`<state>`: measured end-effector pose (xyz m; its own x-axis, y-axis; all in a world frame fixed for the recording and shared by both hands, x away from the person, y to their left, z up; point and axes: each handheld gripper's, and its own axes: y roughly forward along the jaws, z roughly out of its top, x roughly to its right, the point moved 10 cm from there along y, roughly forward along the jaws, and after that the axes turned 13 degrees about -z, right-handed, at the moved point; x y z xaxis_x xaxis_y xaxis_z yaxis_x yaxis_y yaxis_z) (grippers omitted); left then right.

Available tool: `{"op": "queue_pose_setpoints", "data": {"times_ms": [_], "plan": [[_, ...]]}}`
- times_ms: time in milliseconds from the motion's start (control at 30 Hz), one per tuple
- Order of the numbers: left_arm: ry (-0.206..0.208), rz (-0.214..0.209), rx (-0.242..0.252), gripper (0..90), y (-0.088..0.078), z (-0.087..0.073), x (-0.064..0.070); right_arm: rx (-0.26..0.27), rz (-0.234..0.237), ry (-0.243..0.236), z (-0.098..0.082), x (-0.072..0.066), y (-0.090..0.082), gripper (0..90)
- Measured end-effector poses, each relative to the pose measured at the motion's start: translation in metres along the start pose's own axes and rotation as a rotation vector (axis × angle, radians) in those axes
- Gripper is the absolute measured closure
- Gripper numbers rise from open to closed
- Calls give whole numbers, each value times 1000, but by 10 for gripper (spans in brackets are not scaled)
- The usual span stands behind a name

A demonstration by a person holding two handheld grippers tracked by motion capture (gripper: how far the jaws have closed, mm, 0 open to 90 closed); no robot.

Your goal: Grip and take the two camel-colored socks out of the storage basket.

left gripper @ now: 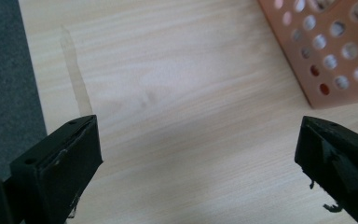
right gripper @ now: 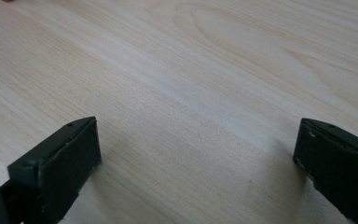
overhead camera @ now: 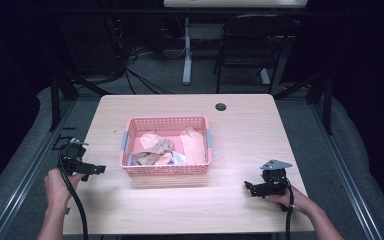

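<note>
High view | basket (overhead camera: 166, 170) between left gripper (overhead camera: 100, 169) and right gripper (overhead camera: 247, 186) | both jaws wide, empty

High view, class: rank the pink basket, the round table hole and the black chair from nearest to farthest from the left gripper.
Measured from the left gripper, at the table's left edge:
1. Pink basket, mid-table, just to the gripper's right.
2. Round table hole, near the table's far edge, right of centre.
3. Black chair, on the floor beyond the table.
</note>
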<state>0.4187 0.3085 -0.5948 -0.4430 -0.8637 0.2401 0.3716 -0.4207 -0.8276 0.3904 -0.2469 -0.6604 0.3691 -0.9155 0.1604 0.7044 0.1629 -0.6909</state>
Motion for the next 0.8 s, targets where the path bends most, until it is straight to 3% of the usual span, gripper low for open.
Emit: {"op": "queue_pose_setpoints", "data": {"times_ms": [300, 367, 433, 600, 800], "plan": [[40, -40, -14, 7, -25, 23, 9, -3, -7, 2, 0, 0, 0, 0], [33, -91, -19, 11, -31, 27, 15, 0, -8, 3, 0, 0, 0, 0], [41, -109, -23, 17, -37, 33, 20, -1, -10, 7, 0, 0, 0, 0], [75, -107, -33, 16, -49, 48, 29, 3, -12, 9, 0, -1, 0, 0], [142, -153, -68, 4, -53, 68, 50, 4, -13, 10, 0, -1, 0, 0]]}}
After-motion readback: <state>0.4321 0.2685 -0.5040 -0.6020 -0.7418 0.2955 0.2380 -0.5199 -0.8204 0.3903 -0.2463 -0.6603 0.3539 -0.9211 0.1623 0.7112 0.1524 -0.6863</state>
